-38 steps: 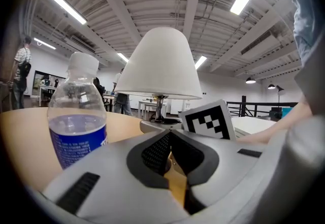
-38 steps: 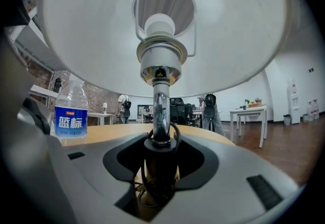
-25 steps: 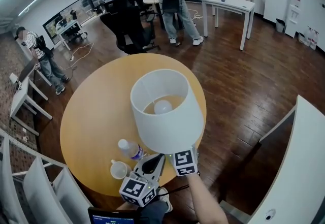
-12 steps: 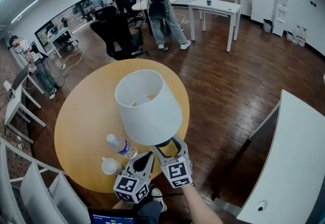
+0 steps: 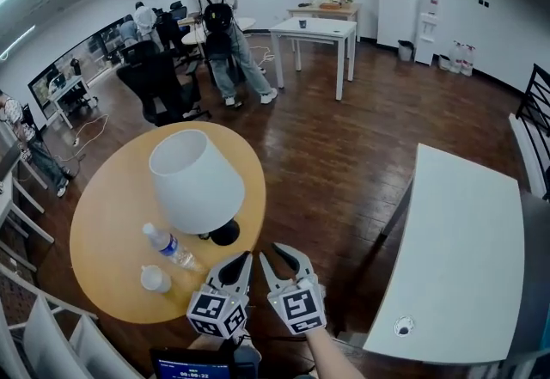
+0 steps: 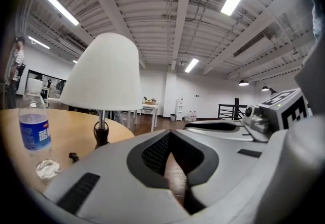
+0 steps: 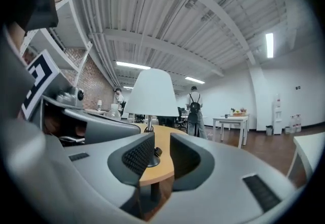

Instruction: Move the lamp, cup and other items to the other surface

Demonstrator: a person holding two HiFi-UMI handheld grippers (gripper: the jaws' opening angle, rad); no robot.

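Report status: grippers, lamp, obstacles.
Left gripper shut, empty. Right gripper jaws just closed further, narrow gap, empty. Lamp upright on round table, bottle and cup beside. Nothing seen blocking the white table.

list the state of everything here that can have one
lamp, upright on the round table, not gripped
water bottle, upright, cap on
cup, standing beside the bottle
left gripper, jaws together, empty
right gripper, jaws narrowly apart after just closing, nothing between them
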